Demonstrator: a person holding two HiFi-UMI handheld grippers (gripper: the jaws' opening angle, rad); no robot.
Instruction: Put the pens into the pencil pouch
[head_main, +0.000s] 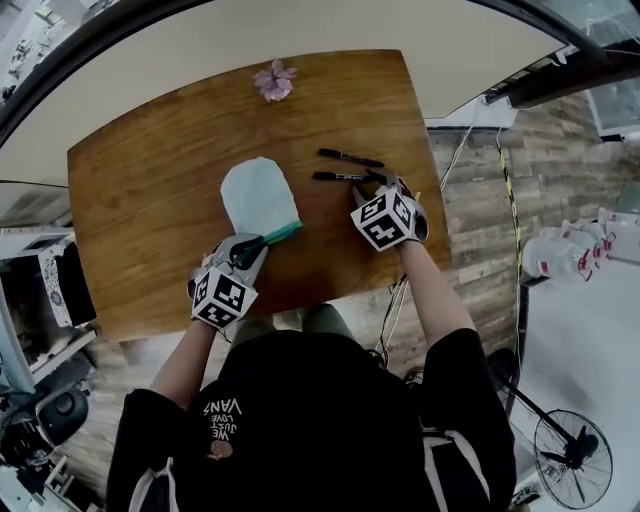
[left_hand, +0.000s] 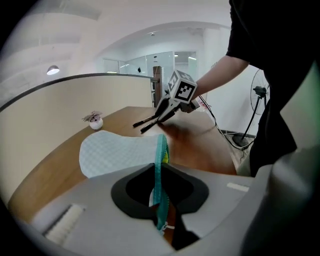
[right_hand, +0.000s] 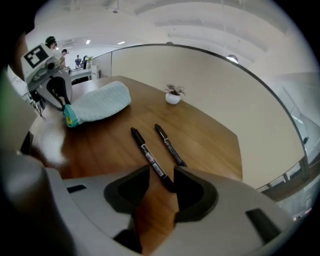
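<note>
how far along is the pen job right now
Nothing is done yet: the nearer pen and farther pen both lie on the table, outside the pencil pouch. In hand: the left tool is shut on the pouch's teal zipper edge; the right tool has its jaws open around the nearer pen's end. Left: grip that pen, put it in, then the farther pen.

The pencil pouch (head_main: 258, 192) is pale blue with a fine check pattern, and its zip (head_main: 283, 233) is teal. Both pens (head_main: 350, 158) are black with white labels. The counter (head_main: 150, 220) shows brown wood grain. The small flower (head_main: 275, 81) is pinkish purple.
</note>
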